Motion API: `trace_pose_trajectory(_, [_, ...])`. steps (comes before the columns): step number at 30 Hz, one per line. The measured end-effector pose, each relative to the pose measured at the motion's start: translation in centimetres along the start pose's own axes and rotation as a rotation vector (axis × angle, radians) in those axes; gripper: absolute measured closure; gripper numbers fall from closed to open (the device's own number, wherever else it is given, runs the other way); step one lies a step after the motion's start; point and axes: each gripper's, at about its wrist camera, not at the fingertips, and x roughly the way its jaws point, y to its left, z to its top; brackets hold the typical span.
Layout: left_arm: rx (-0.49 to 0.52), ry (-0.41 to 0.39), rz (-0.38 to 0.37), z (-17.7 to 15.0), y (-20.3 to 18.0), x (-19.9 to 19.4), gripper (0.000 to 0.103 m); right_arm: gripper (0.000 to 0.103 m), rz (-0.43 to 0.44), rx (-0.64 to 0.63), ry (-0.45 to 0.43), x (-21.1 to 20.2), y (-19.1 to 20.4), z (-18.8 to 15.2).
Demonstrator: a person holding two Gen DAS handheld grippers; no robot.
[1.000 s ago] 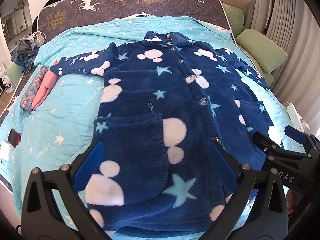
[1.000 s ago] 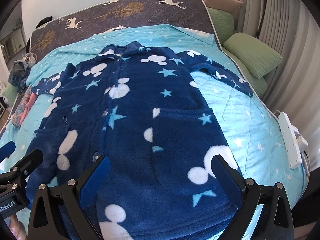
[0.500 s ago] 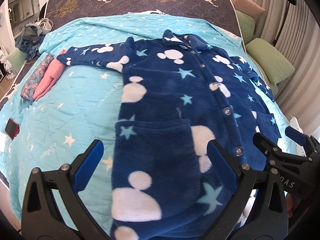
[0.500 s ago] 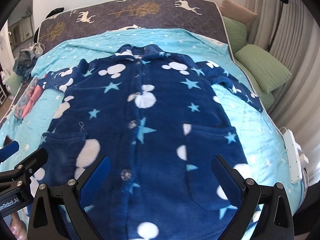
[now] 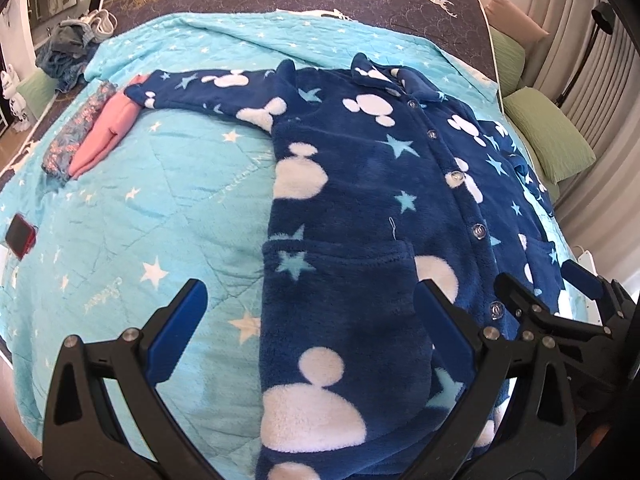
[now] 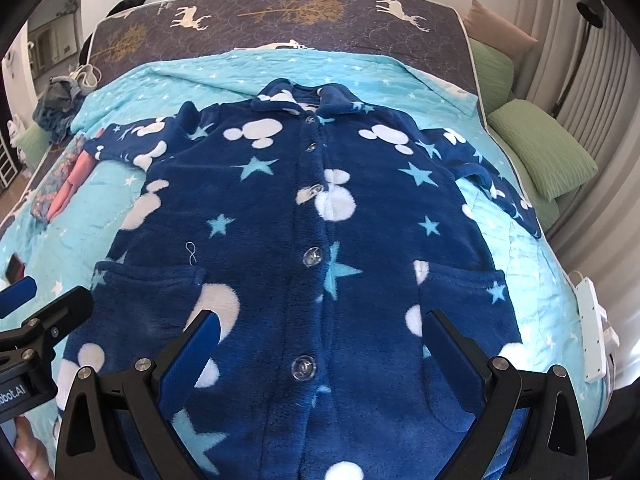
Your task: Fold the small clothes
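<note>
Left wrist view: the left tongs hang spread wide, grasping nothing, over the lower left edge of the blue fleece jacket. The right tongs gape equally empty above its hem. The jacket lies flat, buttoned, on the turquoise blanket; folded pink clothes touch its left sleeve.

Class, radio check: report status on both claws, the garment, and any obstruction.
Left claw open, empty. Right claw open, empty. Blue fleece robe flat on the bedspread, buttoned, unfolded. Nothing in the way.
</note>
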Motion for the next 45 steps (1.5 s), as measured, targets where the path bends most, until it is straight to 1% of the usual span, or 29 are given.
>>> trace_pose_trajectory(12, [-0.037,0.049,-0.075,-0.1,0.6,0.5,0.001,0.0,0.001,-0.01,0.005,0.0,0.9,0.2])
trace_pose_trajectory(19, [-0.052,0.053,-0.08,0.0,1.1,0.6,0.001,0.0,-0.002,-0.014,0.004,0.2,1.1,0.3])
trace_pose_trajectory(26, [-0.061,0.056,-0.08,0.3,2.0,1.1,0.001,0.0,-0.004,-0.029,0.0,0.4,2.1,1.0])
trace_pose_trajectory(30, [-0.04,0.051,-0.079,1.2,3.0,1.6,0.001,0.0,-0.005,-0.042,-0.013,0.5,2.8,1.9])
trace_pose_trajectory(32, [-0.058,0.036,-0.091,2.5,4.8,1.8,0.001,0.0,-0.004,-0.05,-0.023,0.6,3.3,2.8])
trace_pose_trajectory(34, [-0.14,-0.007,-0.134,4.1,7.9,1.9,0.001,0.0,0.006,-0.057,-0.041,0.5,3.8,3.9])
trace_pose_trajectory(35, [-0.191,-0.047,-0.166,5.3,10.1,2.0,0.001,0.0,0.012,-0.06,-0.052,0.4,3.9,4.3])
trace_pose_trajectory(38, [-0.287,-0.157,-0.221,8.6,15.4,3.5,0.001,0.0,0.022,-0.074,-0.079,0.5,4.6,5.5])
trace_pose_trajectory(39, [-0.325,-0.185,-0.236,9.5,16.9,4.3,0.001,0.0,0.022,-0.078,-0.08,0.7,4.7,5.8])
trace_pose_trajectory(40, [-0.38,-0.197,-0.244,10.8,18.8,5.5,0.001,0.0,0.026,-0.083,-0.079,1.0,5.0,6.2])
trace_pose_trajectory(41, [-0.423,-0.179,-0.236,12.3,20.5,7.2,0.001,0.0,0.03,-0.086,-0.077,1.3,5.1,6.4])
trace_pose_trajectory(42, [-0.445,-0.154,-0.207,13.5,21.6,8.6,0.001,0.0,0.035,-0.087,-0.074,1.5,5.3,6.6])
trace_pose_trajectory(43, [-0.459,-0.122,-0.186,15.0,22.9,10.6,0.001,0.0,0.04,-0.091,-0.07,1.9,5.4,6.8])
trace_pose_trajectory(45, [-0.476,-0.084,-0.173,17.3,24.6,13.7,0.002,0.0,0.048,-0.1,-0.066,2.6,5.7,7.1])
